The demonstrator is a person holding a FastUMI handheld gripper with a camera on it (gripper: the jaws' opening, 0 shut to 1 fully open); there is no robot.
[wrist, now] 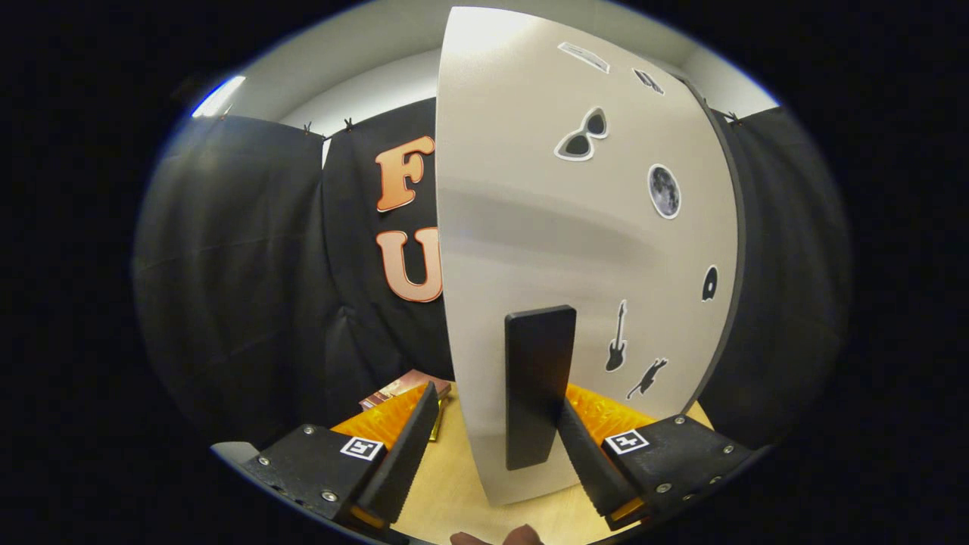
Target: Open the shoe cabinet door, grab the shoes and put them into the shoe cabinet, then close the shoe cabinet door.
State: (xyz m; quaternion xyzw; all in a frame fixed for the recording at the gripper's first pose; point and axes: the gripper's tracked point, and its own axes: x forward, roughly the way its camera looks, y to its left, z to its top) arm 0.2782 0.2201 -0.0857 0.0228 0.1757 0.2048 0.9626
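Observation:
The shoe cabinet door [575, 250] is a tall pale panel with several small stickers, standing close in front of me. Its black upright handle [539, 386] sits low on the panel, between my fingers. My gripper [498, 397] is open around the handle. The right finger [587, 454] lies against or very near the handle's right side. The left finger [405, 446] stands well apart from the handle, past the door's left edge. The cabinet's inside is hidden behind the door.
Under the fingers lies a light wooden surface [447, 492]. A flat brownish box or book [401, 387] lies on it just beyond the left finger. Black cloth hangs on both sides of the door. A person's fingertips [496, 537] peek in below the fingers.

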